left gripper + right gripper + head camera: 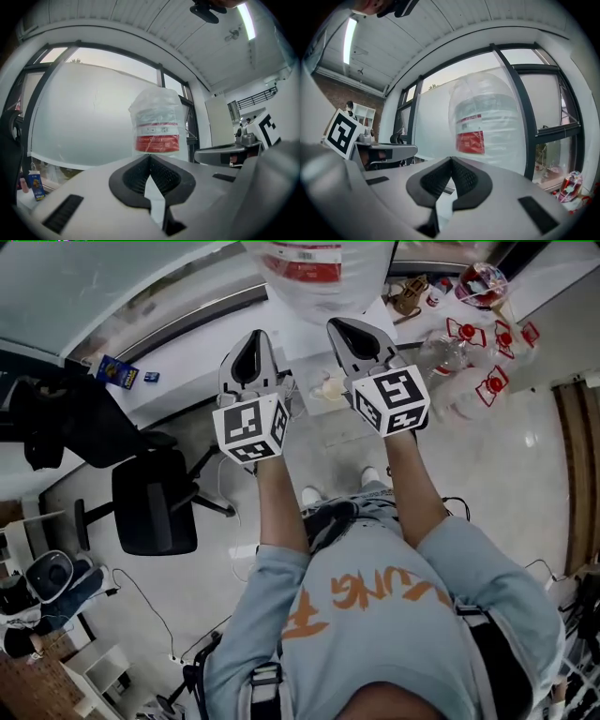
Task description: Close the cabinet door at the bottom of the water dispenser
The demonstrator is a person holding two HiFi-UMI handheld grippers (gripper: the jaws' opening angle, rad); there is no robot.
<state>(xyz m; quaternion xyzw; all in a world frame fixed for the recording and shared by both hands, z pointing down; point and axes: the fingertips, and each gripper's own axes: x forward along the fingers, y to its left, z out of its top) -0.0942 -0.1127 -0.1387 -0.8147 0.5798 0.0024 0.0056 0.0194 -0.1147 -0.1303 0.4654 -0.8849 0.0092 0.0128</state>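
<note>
The big clear water bottle (309,263) with a red label stands on top of the white water dispenser (323,390), just ahead of both grippers. It fills the middle of the left gripper view (157,124) and the right gripper view (485,124). My left gripper (253,334) (150,157) is held up level, its jaws together with nothing between them. The right gripper (349,324) (451,160) sits beside it at the same height, shut and empty too. The cabinet door at the dispenser's bottom is hidden in every view.
A black office chair (155,502) stands on the floor to the left. Several red-capped empty bottles (478,362) lie to the right of the dispenser. A blue carton (117,371) sits on the window ledge. Cables trail over the floor near the person's feet.
</note>
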